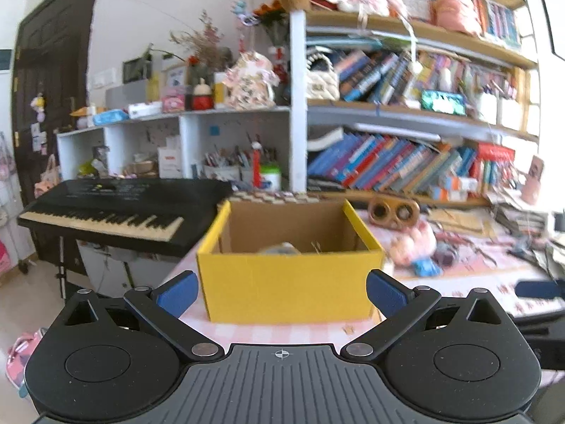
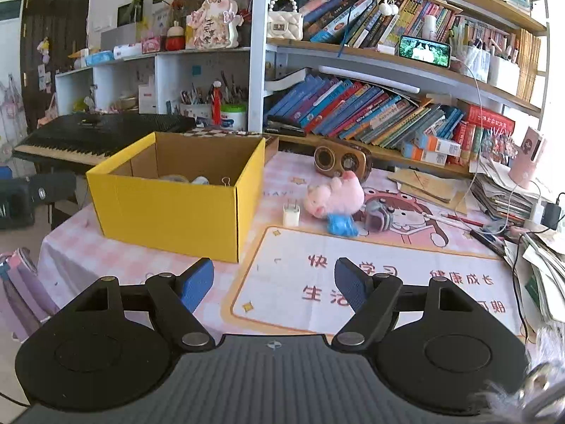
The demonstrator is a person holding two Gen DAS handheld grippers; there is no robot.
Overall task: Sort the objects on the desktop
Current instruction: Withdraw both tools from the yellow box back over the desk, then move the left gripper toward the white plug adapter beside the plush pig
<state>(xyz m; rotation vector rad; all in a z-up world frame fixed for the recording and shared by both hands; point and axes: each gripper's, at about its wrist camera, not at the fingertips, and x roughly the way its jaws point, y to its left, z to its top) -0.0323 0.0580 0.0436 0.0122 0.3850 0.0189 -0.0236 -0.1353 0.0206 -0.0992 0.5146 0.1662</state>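
A yellow cardboard box [image 2: 169, 208] stands open on the desk's left side, also in the left wrist view [image 1: 289, 282]; inside lie a tape roll, a small object and a binder clip [image 2: 226, 181]. Right of it lie a white charger plug [image 2: 291, 214], a pink plush pig [image 2: 335, 196], a blue toy [image 2: 340, 226] and a small purple toy [image 2: 378, 217]. My left gripper [image 1: 282, 291] is open and empty, just in front of the box. My right gripper [image 2: 274, 284] is open and empty above the desk mat, short of the toys.
A wooden radio [image 2: 342, 160] stands behind the pig. Stacked papers, cables and pens [image 2: 508, 212] crowd the desk's right side. Bookshelves [image 2: 388, 116] rise at the back. A black keyboard [image 1: 106, 212] stands left of the desk. A pink desk mat [image 2: 370, 282] covers the front.
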